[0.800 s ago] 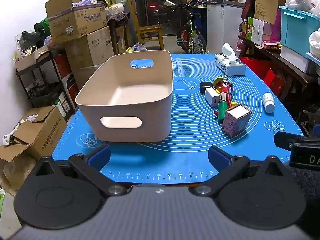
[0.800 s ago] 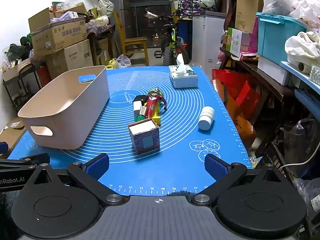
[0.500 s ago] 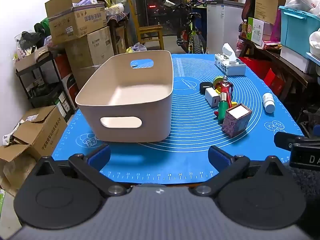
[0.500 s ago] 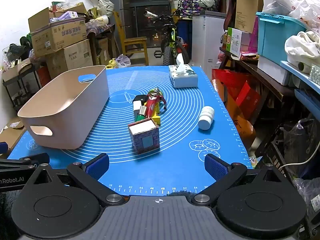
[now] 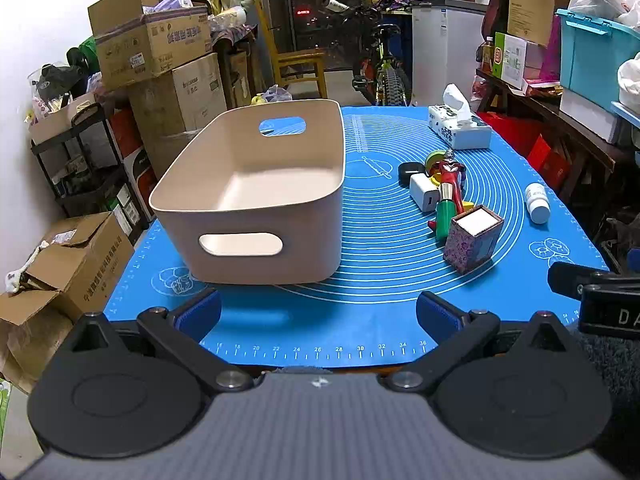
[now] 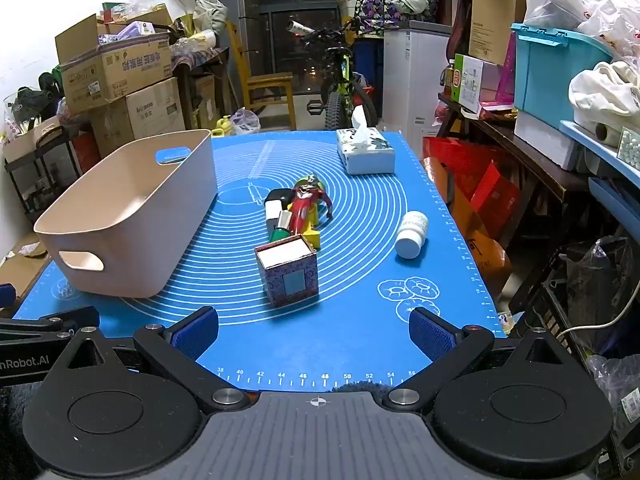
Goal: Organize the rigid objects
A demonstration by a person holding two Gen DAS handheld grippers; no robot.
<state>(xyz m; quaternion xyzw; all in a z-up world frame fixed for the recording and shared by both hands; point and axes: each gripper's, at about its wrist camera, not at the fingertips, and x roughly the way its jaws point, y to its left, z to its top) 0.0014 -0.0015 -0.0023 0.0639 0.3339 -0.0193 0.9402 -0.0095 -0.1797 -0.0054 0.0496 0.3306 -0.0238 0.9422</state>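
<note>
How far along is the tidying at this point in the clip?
Nothing looks done: the beige bin is empty. Nothing is in hand: the left gripper and right gripper are open at the mat's near edge. Left: the patterned box, white bottle, toy figure, charger and black case.

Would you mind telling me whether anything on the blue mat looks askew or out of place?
The white bottle lies on its side, apart from the rest. The patterned box sits tilted. The beige bin is empty.
</note>
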